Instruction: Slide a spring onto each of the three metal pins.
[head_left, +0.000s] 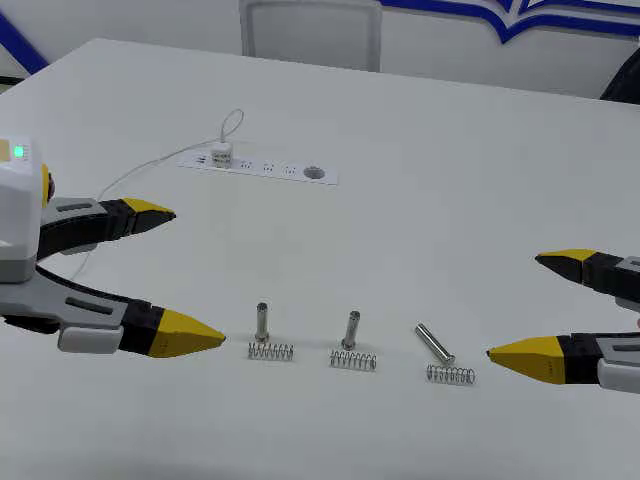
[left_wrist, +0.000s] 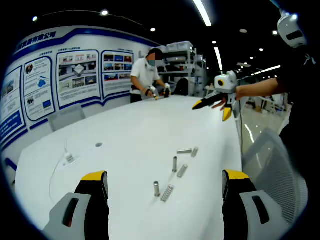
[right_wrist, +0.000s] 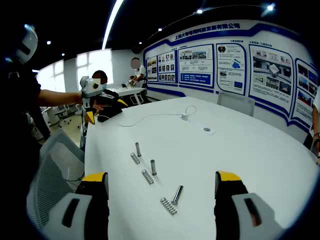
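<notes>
Three metal pins stand in a row on the white table (head_left: 420, 140). The left pin (head_left: 262, 320) and middle pin (head_left: 351, 329) are upright; the right pin (head_left: 434, 343) lies tilted. A spring lies just in front of each: left spring (head_left: 271, 351), middle spring (head_left: 353, 360), right spring (head_left: 450, 374). My left gripper (head_left: 190, 275) is open, left of the row, with nothing between its jaws. My right gripper (head_left: 515, 305) is open at the right, also with nothing in it. In the right gripper view the lying pin (right_wrist: 177, 194) and its spring (right_wrist: 168, 205) are nearest.
A white power strip (head_left: 258, 167) with a plugged charger and cable lies behind the pins. A chair (head_left: 310, 30) stands at the table's far edge. A mesh chair (right_wrist: 55, 170) is beside the table. A person (left_wrist: 147, 75) works at the far end.
</notes>
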